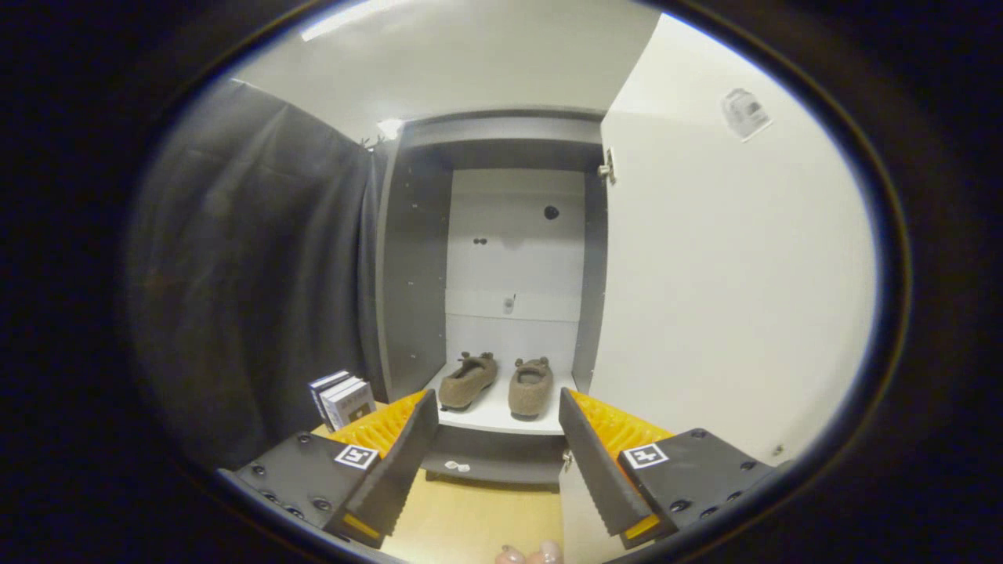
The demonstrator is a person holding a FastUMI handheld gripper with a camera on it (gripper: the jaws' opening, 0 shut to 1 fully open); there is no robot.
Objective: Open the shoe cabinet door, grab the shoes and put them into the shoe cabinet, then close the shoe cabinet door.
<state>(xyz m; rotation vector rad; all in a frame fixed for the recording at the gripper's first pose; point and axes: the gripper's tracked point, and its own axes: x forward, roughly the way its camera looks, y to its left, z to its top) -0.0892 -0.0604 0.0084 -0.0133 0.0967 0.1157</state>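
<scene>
Claw (497, 427) spread and empty, shoes (496, 381) on cabinet shelf (497, 415) beyond, open door (729, 282) right, boxes (342, 398) left

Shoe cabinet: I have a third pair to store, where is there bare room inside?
The shelf has only thin strips free, between the two shoes and in front of them. The space above them is open up to the cabinet top. The open tongs hold nothing.

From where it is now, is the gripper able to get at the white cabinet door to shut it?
Probably yes. The open gripper holds nothing, and the white cabinet door stands swung open just beside its fingers, nothing between. Both brown fuzzy slippers sit inside.
</scene>
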